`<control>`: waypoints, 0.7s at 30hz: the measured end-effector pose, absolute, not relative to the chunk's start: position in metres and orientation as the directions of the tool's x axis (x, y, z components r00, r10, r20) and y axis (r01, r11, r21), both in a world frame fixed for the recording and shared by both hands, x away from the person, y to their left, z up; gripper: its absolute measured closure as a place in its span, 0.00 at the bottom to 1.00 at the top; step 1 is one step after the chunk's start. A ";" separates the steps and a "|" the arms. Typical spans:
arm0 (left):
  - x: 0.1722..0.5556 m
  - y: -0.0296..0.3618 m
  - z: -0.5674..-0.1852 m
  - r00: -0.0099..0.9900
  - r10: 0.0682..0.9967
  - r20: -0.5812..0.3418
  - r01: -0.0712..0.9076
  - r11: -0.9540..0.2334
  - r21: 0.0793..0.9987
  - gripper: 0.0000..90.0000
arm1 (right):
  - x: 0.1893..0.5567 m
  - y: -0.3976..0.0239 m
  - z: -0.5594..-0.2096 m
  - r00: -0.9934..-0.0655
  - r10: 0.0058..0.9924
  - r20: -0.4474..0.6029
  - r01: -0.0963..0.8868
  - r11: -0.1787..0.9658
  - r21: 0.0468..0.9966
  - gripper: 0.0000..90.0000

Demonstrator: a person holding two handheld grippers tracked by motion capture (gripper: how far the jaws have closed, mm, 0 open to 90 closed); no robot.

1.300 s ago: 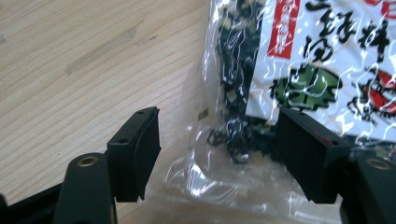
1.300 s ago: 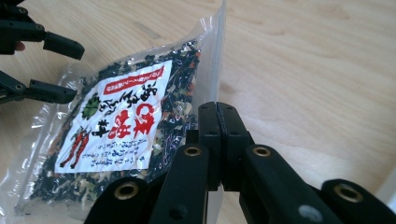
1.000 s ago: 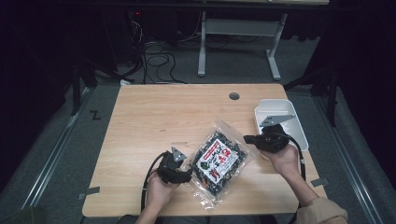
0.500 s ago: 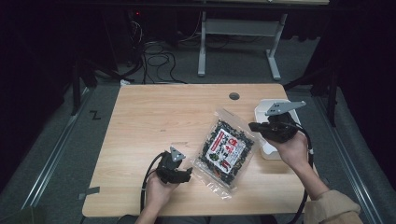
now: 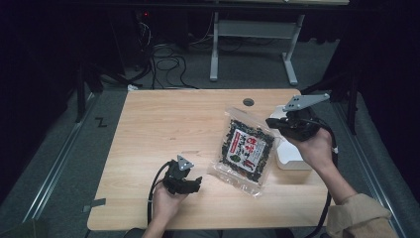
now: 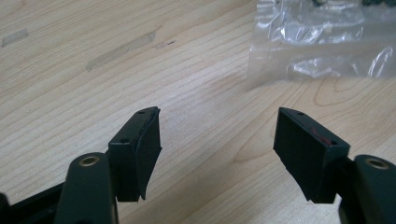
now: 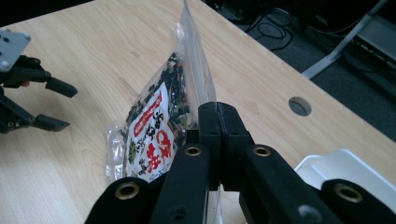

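Seaweed bag [image 5: 245, 148], white label with red unreadable characters, in right gripper [image 5: 273, 122]

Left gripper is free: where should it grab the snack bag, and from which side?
Probably the clear bottom seam of the bag, approached low along the table from the person's side. That flat, empty strip lies nearest the open left gripper and faces it. The right gripper is shut on the bag's opposite edge, lifting it, so the bulging middle would be harder to pinch.
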State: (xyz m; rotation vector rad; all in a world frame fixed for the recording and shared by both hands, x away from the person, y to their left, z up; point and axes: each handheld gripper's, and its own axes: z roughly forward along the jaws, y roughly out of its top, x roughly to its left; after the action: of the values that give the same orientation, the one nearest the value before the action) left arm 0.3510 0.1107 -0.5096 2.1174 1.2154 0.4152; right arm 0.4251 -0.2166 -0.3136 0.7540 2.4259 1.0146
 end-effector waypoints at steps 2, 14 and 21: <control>0.351 0.111 -0.510 0.519 0.853 -0.050 0.649 -0.355 0.672 0.36 | 0.425 -0.216 -0.310 -0.773 0.613 -0.166 0.313 0.596 0.740 1.00; 0.351 0.109 -0.512 0.522 0.852 -0.049 0.656 -0.363 0.662 0.36 | 0.430 -0.223 -0.292 -0.748 0.639 -0.178 0.320 0.583 0.747 1.00; 0.350 0.106 -0.513 0.531 0.846 -0.040 0.652 -0.378 0.657 0.36 | 0.436 -0.230 -0.280 -0.718 0.668 -0.198 0.323 0.570 0.755 1.00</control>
State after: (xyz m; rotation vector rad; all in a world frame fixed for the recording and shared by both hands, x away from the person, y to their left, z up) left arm 0.3502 0.1063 -0.5129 2.1476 1.2091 0.4047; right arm 0.4355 -0.2299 -0.2800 0.7947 2.3369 0.9896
